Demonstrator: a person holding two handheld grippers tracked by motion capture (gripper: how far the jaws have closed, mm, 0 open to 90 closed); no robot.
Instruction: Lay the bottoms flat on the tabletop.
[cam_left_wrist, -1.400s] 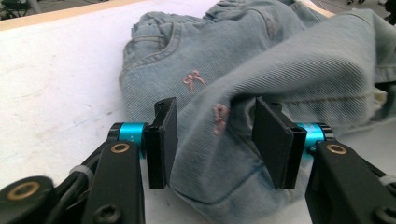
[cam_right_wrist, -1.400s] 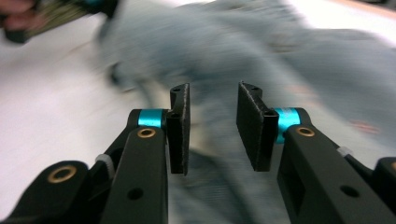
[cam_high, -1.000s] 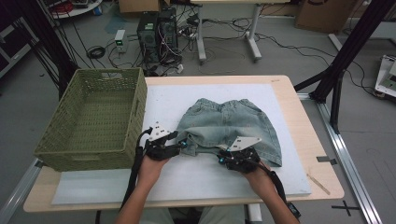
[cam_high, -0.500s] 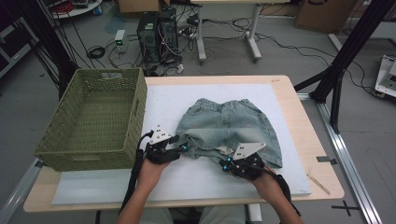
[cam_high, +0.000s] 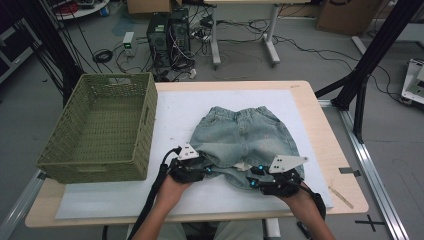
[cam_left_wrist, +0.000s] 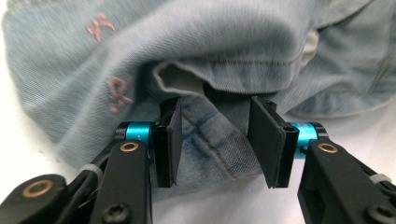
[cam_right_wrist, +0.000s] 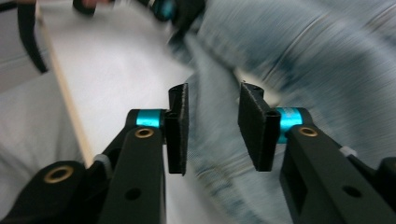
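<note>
While spread flat on the table (cam_high: 320, 150) beside the basket (cam_high: 100, 130), denim shorts (cam_high: 240, 137) lie unfolded. Left tongs (cam_left_wrist: 212, 140) narrowing, apart around a leg hem (no pinch). Right tongs (cam_right_wrist: 212, 123) just reopened, over denim; folding left.

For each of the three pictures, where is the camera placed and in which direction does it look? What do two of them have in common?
High view: above the person's side of the table, facing forward and down on the denim shorts and green basket; forearms, left gripper and right gripper enter from below.
Left gripper view: rides the left gripper, looking along its open jaws at a shorts hem.
Right gripper view: rides the right gripper, jaws just opened over blurred denim; the other gripper shows at the top.
Shared: both gripper views show the shorts between open jaws.
</note>
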